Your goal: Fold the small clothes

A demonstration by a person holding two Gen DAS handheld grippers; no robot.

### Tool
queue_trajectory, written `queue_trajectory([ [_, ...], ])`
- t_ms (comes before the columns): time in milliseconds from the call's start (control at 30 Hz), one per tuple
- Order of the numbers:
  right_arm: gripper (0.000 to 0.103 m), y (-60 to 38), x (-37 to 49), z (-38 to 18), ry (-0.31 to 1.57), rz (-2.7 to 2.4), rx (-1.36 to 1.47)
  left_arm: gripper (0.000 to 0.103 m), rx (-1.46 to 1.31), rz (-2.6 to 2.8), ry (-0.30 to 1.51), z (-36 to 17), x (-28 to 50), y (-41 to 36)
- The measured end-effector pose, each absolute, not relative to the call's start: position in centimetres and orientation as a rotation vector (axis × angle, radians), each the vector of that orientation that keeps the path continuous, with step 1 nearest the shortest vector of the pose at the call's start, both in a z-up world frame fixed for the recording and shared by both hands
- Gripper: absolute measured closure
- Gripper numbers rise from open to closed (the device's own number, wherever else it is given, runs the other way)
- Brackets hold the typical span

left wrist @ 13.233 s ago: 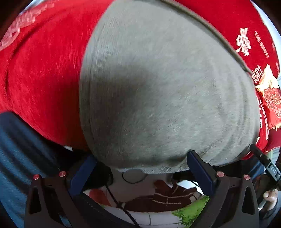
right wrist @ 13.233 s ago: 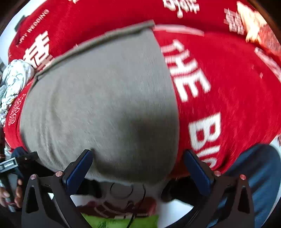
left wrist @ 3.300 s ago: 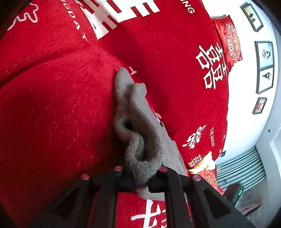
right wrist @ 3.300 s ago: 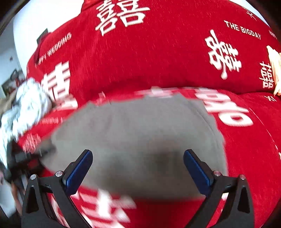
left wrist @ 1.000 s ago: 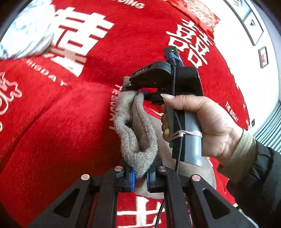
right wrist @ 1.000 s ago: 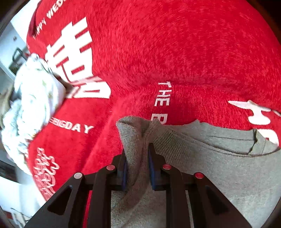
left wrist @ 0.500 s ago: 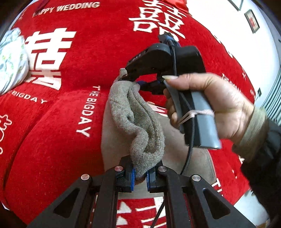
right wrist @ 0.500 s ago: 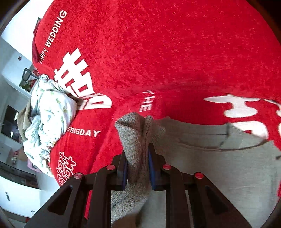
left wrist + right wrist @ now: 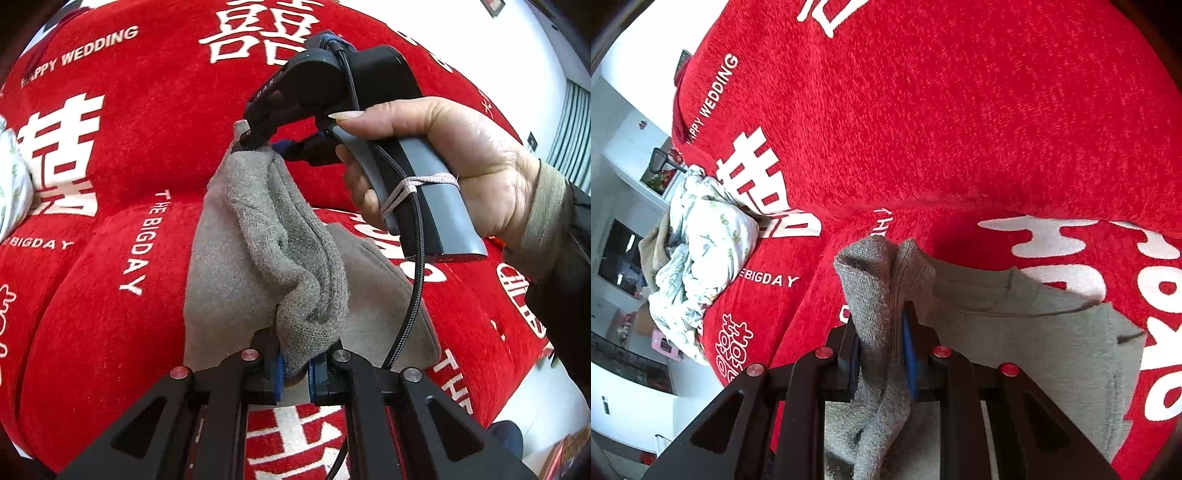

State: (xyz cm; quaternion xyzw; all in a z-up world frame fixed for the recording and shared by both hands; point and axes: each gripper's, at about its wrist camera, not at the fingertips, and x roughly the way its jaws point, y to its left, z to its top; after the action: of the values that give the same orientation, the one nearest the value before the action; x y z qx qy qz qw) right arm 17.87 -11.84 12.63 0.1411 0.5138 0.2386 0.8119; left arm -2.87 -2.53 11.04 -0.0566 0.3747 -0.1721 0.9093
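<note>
left gripper point(image 9: 295, 363): we see black, angular arms with triangular cut-outs, blue pads on the inner faces, and four red-capped screws in a row across the arms.
right gripper point(image 9: 881, 354): our own view shows the same black frame, blue pads and four red screws.
right gripper body: in the left view, at 1 o'clock, a black housing with small pale lettering, above a grey handle.
cable point(image 9: 410, 295): black and braided, running down the handle; a pale band wraps the handle.
right hand point(image 9: 454, 162): a long thumbnail.
sleeve point(image 9: 543, 214): a beige knit cuff under a black outer sleeve, at 3 o'clock.
</note>
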Motion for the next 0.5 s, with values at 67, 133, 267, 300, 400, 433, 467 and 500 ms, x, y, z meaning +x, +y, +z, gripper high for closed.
queue_trajectory([
  [67,0.082,-12.7,17.7,12.7,1.091,0.518,0.305,0.093,-0.103,-0.361,0.773,11.0,-2.9,-3.2],
  [133,0.082,-13.7,17.6,12.7,1.081,0.528,0.302,0.093,-0.087,-0.368,0.780,11.0,-2.8,-4.1],
  [267,0.082,-16.0,17.3,12.4,1.062,0.549,0.325,0.094,-0.042,-0.386,0.790,11.0,-2.5,-6.1],
  [300,0.082,-16.9,17.2,12.3,1.056,0.552,0.337,0.094,-0.031,-0.392,0.790,11.0,-2.6,-6.7],
  [400,0.082,-19.3,16.9,11.7,1.045,0.547,0.373,0.093,-0.002,-0.411,0.801,10.9,-2.3,-8.4],
  [433,0.082,-19.9,16.8,11.5,1.043,0.542,0.378,0.093,0.003,-0.415,0.805,10.8,-2.2,-8.9],
  [467,0.082,-20.7,16.7,11.3,1.040,0.540,0.386,0.093,0.012,-0.423,0.810,10.7,-2.2,-9.6],
  [500,0.082,-21.6,16.6,11.0,1.037,0.540,0.400,0.093,0.021,-0.430,0.814,10.6,-2.3,-10.3],
])
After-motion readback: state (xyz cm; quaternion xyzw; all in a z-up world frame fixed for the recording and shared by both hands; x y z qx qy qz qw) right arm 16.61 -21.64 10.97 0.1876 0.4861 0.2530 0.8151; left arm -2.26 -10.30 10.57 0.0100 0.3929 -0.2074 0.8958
